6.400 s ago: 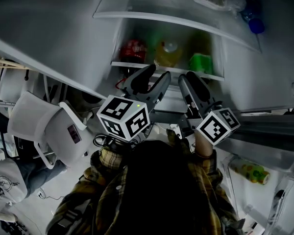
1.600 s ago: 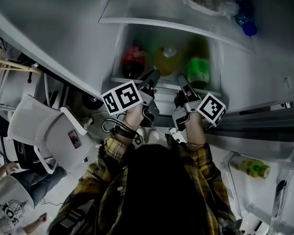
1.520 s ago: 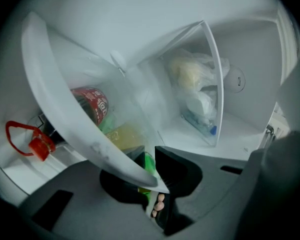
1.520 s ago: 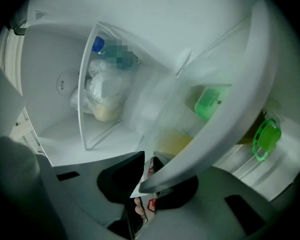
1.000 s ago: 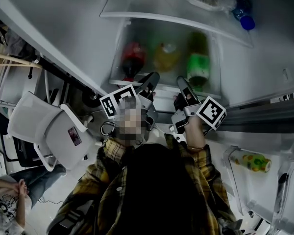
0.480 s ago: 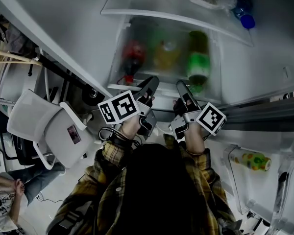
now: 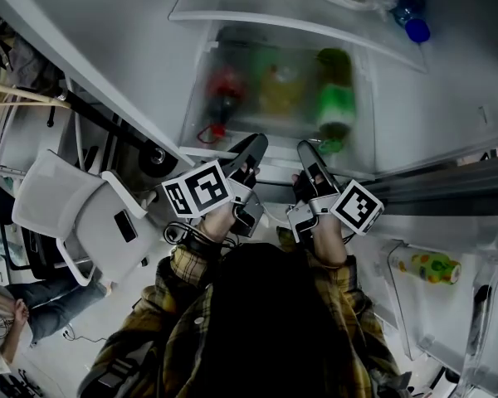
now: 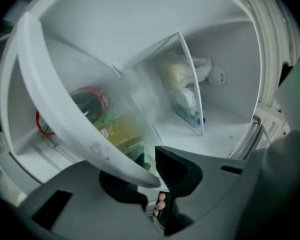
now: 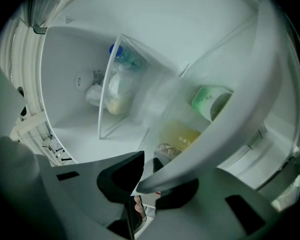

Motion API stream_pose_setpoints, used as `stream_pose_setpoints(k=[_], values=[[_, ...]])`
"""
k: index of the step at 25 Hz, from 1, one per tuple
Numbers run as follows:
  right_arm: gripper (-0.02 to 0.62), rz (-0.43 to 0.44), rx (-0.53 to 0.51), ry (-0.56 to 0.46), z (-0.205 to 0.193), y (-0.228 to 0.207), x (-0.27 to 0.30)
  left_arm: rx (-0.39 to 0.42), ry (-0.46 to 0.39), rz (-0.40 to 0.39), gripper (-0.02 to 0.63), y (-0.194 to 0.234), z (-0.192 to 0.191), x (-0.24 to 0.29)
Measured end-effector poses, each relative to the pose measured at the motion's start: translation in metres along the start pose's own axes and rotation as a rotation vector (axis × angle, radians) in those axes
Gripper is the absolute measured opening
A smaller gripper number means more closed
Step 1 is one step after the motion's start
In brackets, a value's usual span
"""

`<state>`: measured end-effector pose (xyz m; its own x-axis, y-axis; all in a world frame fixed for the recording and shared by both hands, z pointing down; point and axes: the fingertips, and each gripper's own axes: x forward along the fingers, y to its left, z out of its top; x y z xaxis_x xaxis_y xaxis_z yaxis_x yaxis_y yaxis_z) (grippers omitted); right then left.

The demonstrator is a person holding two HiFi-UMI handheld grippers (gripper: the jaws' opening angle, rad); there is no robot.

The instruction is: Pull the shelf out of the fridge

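The shelf has a smooth, glossy white plastic trim and a clear panel. The fridge walls are glossy white plastic. The left hand-held gripper and right hand-held gripper are matt grey plastic.

Dim overall, bright fridge interior, blurred bottles, dark fisheye corners

Bottles crowd the shelf, upper shelf close above, chair near at left
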<state>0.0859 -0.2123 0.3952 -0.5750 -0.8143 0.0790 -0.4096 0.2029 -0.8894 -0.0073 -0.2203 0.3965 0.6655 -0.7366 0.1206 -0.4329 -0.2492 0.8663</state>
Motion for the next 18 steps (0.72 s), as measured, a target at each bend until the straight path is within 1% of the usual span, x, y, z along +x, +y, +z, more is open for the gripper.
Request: stream_pose_setpoints(k=[18], values=[[0.074, 0.005, -0.013, 0.009, -0.015, 0.010, -0.024, -0.001, 0.005, -0.013, 0.074, -0.011, -0.017, -0.024]])
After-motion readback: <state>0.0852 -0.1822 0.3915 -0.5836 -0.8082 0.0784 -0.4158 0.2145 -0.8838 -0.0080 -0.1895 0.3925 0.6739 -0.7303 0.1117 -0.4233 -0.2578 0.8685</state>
